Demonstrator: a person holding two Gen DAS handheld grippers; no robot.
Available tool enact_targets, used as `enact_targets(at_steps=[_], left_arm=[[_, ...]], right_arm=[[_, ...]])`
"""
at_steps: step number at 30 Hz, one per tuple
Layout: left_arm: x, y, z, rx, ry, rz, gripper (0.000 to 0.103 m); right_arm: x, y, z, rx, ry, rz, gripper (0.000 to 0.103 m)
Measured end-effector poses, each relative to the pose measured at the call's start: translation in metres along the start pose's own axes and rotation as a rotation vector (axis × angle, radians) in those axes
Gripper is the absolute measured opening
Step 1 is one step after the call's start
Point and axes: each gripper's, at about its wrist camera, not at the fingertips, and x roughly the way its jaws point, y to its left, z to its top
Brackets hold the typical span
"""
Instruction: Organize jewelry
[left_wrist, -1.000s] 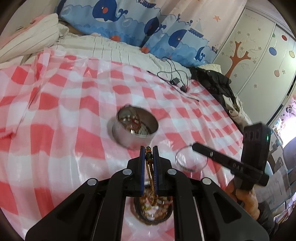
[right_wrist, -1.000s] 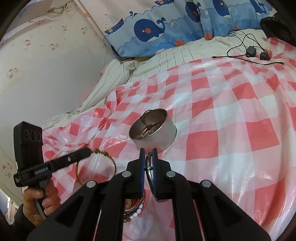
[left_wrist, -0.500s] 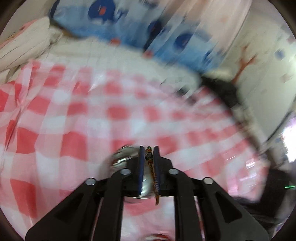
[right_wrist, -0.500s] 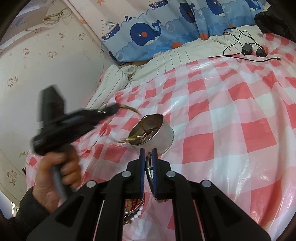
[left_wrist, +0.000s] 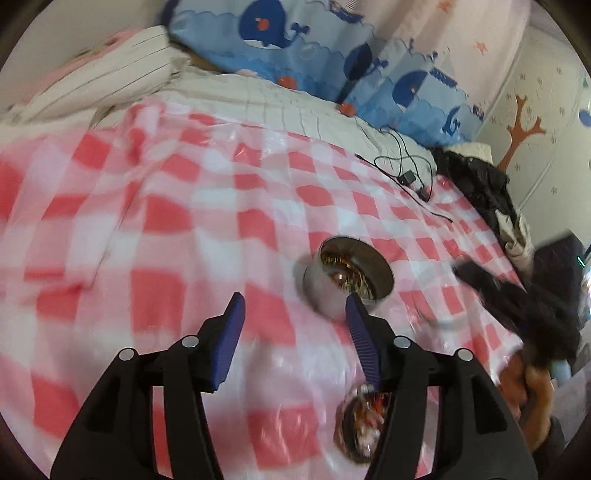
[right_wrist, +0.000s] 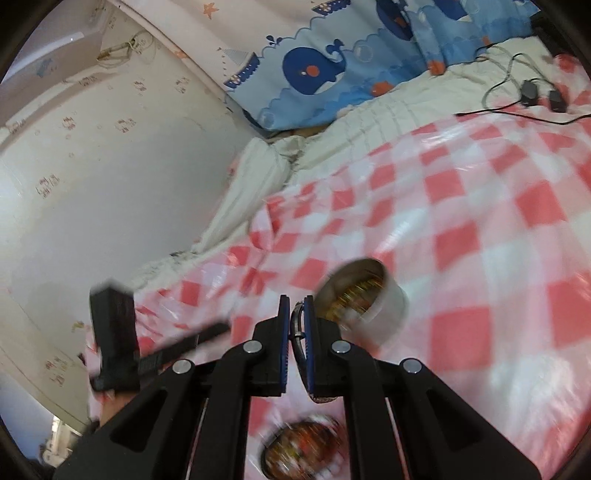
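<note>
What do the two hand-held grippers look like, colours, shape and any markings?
Both match. The left hand-held gripper and right hand-held gripper have matte black angular linkage arms with round silver bolt heads and flat, ribbed blue pads. From outside, each is a boxy black body with a long black bar; the left one's bar bears small, unreadable white lettering. A dark sleeve shows.

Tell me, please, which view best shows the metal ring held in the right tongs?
The right wrist view: the metal ring sits clamped between the right tongs, close up. The left wrist view shows only blurred tongs at the right edge, no ring.
</note>
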Motion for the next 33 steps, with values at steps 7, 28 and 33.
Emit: enact_targets(at_steps=[7,28,33], left_arm=[[0.003,0.009,-0.016,-0.035,0.028,-0.010,0.058],[0.006,-0.033,-0.081,0.054,0.121,-0.029,0.065],[0.020,-0.033,-0.079,0.026,0.142,-0.075,0.065]], right_arm=[[0.046,-0.028,0.020,0.077,0.031,-0.147,0.035],[-0.053,-0.039,-0.130,0.084,0.091,-0.295,0.048],[-0.051,-0.036,-0.131,0.057,0.091,-0.317,0.050]])
